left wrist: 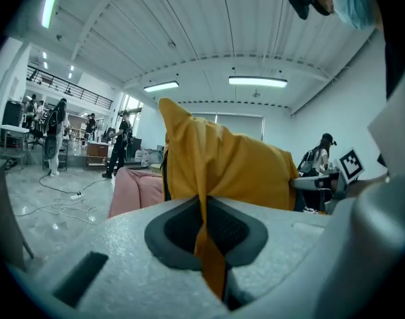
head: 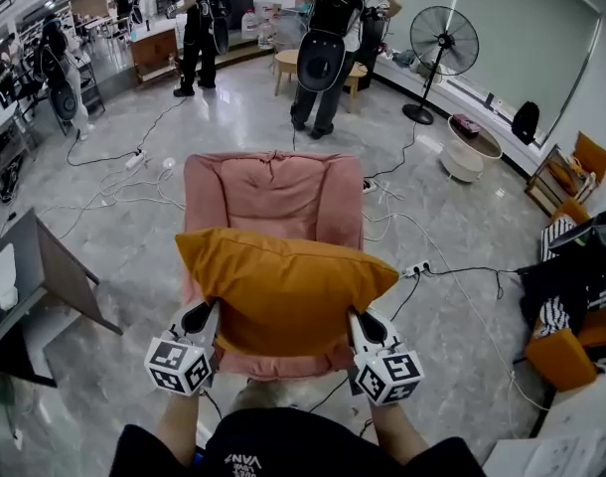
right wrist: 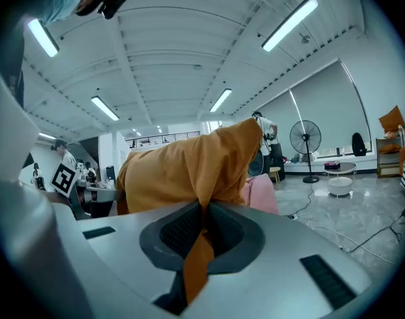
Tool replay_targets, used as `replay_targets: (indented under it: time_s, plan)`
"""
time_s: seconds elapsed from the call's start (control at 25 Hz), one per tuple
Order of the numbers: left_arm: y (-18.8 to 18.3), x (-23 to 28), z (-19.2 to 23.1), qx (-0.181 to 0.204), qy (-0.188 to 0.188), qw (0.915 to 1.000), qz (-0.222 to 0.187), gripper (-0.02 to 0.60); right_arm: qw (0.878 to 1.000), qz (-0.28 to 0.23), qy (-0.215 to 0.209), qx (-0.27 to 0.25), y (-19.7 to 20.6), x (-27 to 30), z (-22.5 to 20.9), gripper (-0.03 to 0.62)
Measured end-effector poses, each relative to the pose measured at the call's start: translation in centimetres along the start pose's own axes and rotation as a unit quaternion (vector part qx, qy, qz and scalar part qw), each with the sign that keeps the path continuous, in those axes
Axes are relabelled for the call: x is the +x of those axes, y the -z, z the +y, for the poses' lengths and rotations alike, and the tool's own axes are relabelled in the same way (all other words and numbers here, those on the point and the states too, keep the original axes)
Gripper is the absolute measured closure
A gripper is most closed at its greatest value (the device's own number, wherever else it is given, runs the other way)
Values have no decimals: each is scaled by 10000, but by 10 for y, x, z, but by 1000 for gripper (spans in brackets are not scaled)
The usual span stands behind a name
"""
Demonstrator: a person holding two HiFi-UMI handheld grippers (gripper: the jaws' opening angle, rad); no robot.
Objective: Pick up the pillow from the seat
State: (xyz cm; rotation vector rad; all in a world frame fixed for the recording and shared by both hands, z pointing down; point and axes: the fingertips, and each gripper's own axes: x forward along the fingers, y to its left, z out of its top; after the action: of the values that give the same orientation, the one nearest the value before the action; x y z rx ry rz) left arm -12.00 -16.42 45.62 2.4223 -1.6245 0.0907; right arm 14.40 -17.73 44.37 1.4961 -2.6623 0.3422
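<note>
- My left gripper [head: 201, 318] is at the bottom left of the head view. Its jaws are pressed together on a thin fold of the pillow's cloth, near the lower left corner.
- My right gripper [head: 361, 324] is at the bottom right. It is pressed together too, pinching a fold of cloth near the lower right corner.
- The orange pillow [head: 283, 286] is stretched between the two grippers, in the middle of the frame. It is in front of the pink armchair [head: 273, 192] and hides most of the seat. I think it is lifted off the seat, but I cannot see under it.
- What could go wrong: I only hold a bit of cloth on each side, not the fat part. If I pull up fast, a fold could slip out and that side would drop.
- If I pull my grippers apart too hard, the cloth could slide out of the jaws.
- If one side goes, the pillow could fall back on the chair or down to the floor.
- White and black cables [head: 124, 182] lie on the floor around the chair. Stepping back could catch one.
- Far off, at the top of the frame, are people and a standing fan [head: 442, 43], well apart from me.
</note>
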Motion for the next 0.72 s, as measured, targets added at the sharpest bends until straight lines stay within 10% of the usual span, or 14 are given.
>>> replay_targets:
  time_s: [0.72]
  plan:
    - [-112, -43, -18, 259, 58, 9914, -1282, 558, 9899, -1338, -363, -293, -128, -23, 30, 571]
